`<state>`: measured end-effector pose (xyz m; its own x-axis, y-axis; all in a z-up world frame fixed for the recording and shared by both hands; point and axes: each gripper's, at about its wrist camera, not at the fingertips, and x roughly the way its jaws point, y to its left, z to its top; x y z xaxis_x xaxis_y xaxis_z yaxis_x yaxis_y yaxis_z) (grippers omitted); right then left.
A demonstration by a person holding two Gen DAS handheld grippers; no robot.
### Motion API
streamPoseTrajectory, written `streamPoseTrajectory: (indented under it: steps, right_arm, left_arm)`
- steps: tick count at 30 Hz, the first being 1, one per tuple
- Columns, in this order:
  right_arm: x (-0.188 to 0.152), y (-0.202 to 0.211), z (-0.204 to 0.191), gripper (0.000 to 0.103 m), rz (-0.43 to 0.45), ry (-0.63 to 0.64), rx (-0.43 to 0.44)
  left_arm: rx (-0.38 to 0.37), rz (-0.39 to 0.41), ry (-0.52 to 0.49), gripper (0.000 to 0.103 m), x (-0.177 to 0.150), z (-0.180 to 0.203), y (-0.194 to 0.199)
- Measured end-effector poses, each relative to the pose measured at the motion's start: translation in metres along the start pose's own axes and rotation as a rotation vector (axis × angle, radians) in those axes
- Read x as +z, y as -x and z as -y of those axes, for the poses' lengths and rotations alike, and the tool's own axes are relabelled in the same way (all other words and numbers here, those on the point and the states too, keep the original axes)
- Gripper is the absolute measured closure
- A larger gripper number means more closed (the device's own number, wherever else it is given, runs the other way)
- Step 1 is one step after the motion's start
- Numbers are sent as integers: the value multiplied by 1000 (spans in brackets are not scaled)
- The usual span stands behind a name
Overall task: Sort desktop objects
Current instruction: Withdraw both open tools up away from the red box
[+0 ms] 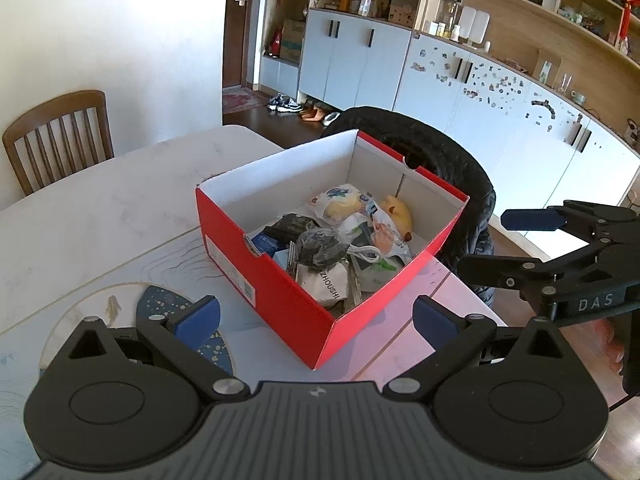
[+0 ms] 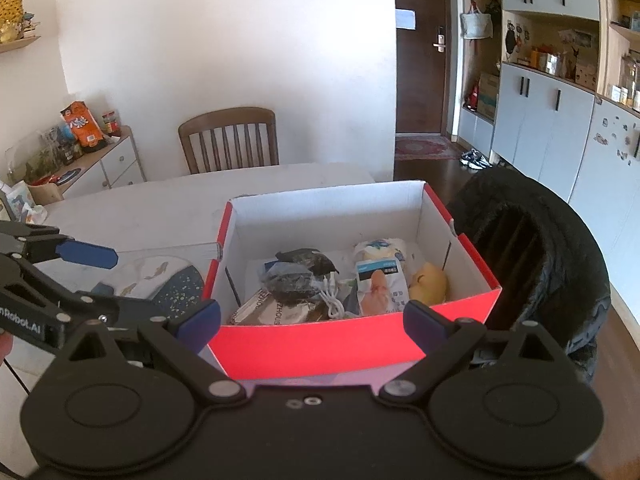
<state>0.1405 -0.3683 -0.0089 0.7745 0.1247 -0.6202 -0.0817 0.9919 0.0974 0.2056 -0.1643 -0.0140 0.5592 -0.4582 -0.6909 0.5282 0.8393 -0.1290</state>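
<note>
The left wrist view looks down and forward over a corner of the red box (image 1: 276, 280) at close range. The right wrist view faces its long side, equally near. Both share the box, desk (image 1: 100, 216) and wooden chair (image 2: 229, 140).

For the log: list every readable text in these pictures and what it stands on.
"DAS": right claw body.
"nRobot.AI", cut off: left claw body.
"ZHOUSHI": white packet in red box.
White label on box, blue-banded packet: too blurred.
</note>
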Motion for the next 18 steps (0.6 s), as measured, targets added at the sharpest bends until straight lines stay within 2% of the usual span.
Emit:
streamPoseTrajectory:
  steps: [12, 18]
  right_arm:
    - [-3, 2, -1, 5, -11, -12, -13]
    - [-5, 0, -3, 5, -34, -24, -47]
  left_arm:
    - [-42, -21, 3, 0, -5, 2, -2]
    - [-42, -15, 15, 0, -8, 0, 0]
